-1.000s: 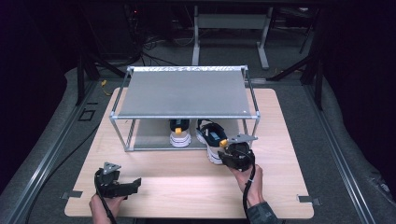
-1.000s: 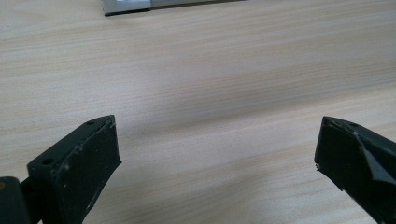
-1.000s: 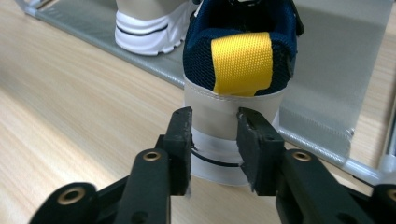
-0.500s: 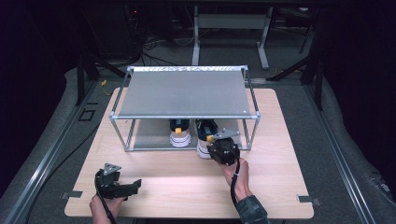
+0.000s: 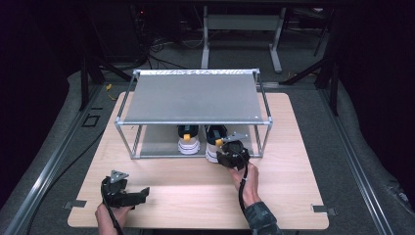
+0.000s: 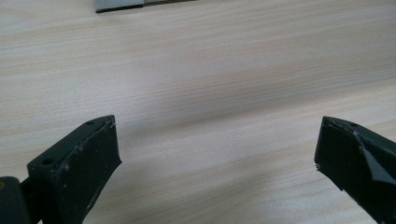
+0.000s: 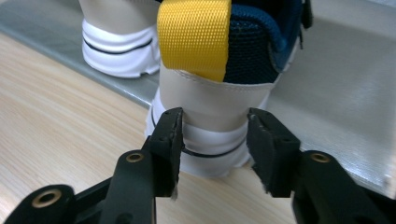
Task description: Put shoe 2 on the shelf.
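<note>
Two navy-and-white shoes stand side by side on the low tier of a metal shelf rack [image 5: 193,98]. The left shoe [image 5: 188,142] [image 7: 119,46] is fully in; the right shoe [image 5: 214,142] [image 7: 219,98], with a yellow heel tab, has its heel out over the wooden table. My right gripper [image 5: 222,155] [image 7: 214,119] is at that heel. Its jaws have just been opening, and the tips sit against the white heel without clamping it. My left gripper [image 5: 143,193] [image 6: 217,135] rests open over bare wood at the front left.
The rack's grey top plate hides the shoes' fronts in the high view. Its thin posts [image 5: 262,142] stand close to the right of my right gripper. The table [image 5: 195,200] has free wood in front of the rack, and its front edge is near my left hand.
My right gripper has slid left along the rack's front, and the right shoe has shifted left, closer to the other shoe. The left gripper has not moved.
</note>
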A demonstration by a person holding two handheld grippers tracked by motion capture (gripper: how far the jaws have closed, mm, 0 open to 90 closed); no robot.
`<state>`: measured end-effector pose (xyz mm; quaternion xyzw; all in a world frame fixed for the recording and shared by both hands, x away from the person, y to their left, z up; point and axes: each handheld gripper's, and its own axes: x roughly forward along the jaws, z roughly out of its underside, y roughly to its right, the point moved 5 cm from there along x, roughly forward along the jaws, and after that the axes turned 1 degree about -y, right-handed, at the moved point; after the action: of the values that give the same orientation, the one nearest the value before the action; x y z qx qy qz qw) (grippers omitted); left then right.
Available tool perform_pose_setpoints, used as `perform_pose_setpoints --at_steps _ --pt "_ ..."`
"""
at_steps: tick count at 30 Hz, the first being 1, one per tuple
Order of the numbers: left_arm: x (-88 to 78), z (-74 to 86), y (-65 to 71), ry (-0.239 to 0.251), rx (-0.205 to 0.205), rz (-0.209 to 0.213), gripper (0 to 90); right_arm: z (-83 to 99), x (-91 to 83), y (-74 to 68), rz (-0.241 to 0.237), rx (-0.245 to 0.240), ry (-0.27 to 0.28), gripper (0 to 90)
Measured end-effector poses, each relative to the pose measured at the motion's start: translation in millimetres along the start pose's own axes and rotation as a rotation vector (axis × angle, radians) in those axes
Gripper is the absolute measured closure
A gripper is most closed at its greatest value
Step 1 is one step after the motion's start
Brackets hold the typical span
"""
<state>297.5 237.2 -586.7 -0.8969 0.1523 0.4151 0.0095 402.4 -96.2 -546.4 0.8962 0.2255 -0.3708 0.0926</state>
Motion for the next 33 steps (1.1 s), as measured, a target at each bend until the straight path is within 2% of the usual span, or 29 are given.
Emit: perform_pose_setpoints --at_steps 3,8,10,15,16,23,24,26,28,33 --pt "-0.4 0.5 0.4 -0.001 0.003 0.001 0.0 -2.6 3.8 -2.2 0.015 0.008 0.002 58.5" --pt "-2.2 0.9 -2.2 0.004 -0.005 -0.002 0.0 -7.3 10.1 -6.5 0.003 0.012 0.003 62.3" --pt "-2.1 0.7 -2.5 0.003 -0.005 -0.002 0.0 -9.2 13.1 -7.1 0.030 0.009 -0.003 62.5" --pt "-2.0 -0.8 -1.1 0.002 0.002 -0.002 0.0 -13.0 19.5 -8.2 0.013 0.003 0.002 64.1" --pt "-2.1 -0.9 -1.0 0.002 0.001 -0.002 0.0 -13.5 20.2 -8.2 0.027 0.003 0.004 64.4" --pt "-3.5 -0.7 -2.0 0.003 0.001 -0.005 0.0 -16.5 24.8 -8.5 0.021 -0.004 0.002 65.5" --pt "-4.0 -0.9 -2.2 0.007 -0.002 -0.004 0.0 -16.7 24.9 -8.0 0.045 -0.005 -0.004 65.6" --pt "-4.5 -1.2 -2.6 0.008 -0.002 -0.007 0.0 -17.5 26.1 -8.3 0.027 -0.005 -0.002 65.7" --pt "-4.8 -1.4 -2.5 0.006 0.000 -0.008 0.0 -18.0 27.2 -7.8 0.036 0.004 -0.011 65.8" --pt "-4.6 -1.3 -1.6 0.007 0.001 -0.008 0.0 -18.1 24.5 -7.5 0.015 -0.007 -0.009 65.4"
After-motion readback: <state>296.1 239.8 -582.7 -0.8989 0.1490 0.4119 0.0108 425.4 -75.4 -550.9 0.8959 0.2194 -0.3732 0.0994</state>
